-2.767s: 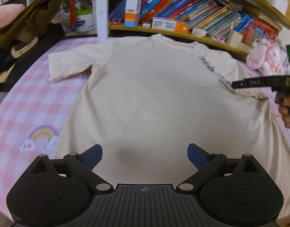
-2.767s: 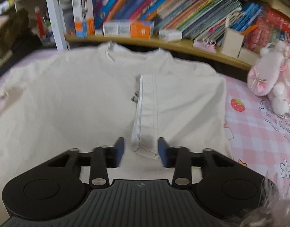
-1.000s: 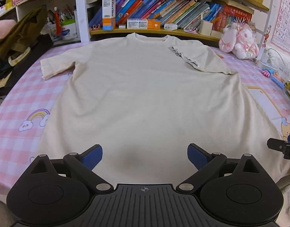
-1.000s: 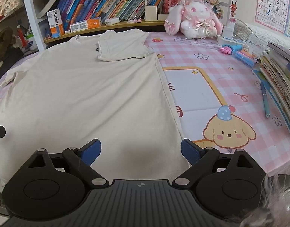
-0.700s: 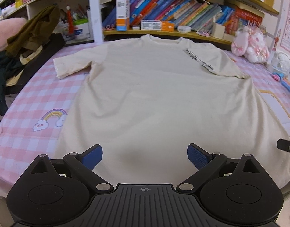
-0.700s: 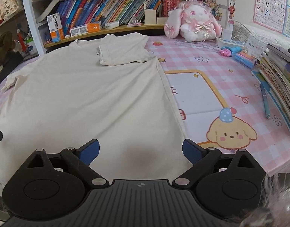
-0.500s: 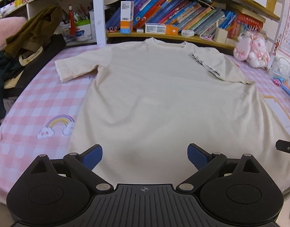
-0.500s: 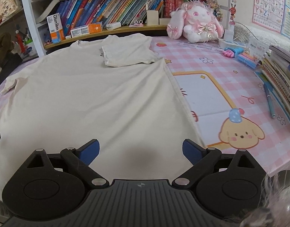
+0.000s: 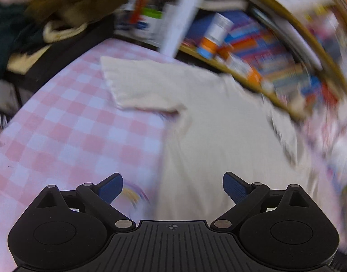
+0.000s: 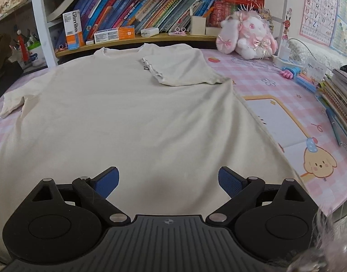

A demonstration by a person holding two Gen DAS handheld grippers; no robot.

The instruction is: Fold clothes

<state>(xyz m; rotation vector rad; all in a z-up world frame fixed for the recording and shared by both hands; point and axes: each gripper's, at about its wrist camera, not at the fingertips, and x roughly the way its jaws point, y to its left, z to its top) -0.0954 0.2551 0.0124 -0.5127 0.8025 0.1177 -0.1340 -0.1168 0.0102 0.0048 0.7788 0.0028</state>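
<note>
T-shirt [image 10: 132,122]: cream short-sleeve tee, lay spread flat on the pink checked tablecloth [image 10: 273,86], neck toward the bookshelf [image 10: 137,38], hem at the near table edge by the grippers.
Done so far: only one sleeve. The folded sleeve [image 10: 180,70] on the right side was turned in over the chest w/ its cuff pointing at the collar, sitting pretty flat.
Left to do: most of it imo. The other sleeve [image 9: 141,86] was laid straight out on the cloth, unfolded. Body was full width and full length, no side folds, no bottom-up fold yet.
Fabric look: thin soft knit, a few shallow wrinkles running along the right side seam, otherwise smooth. Prob drapes and slides easy, so edges could shift when lifted.
Left gripper [image 9: 173,187]: jaws spread wide, nothing between them, hovering near the tee's left edge and aimed toward the flat sleeve. View was badly motion blurred, so can't say more than that.
Right gripper [image 10: 168,182]: jaws also wide apart, empty, above the hem area.
Clutter: plush bunny [image 10: 248,38] and pens [image 10: 334,124] off to the right, well apart from the shirt.
</note>
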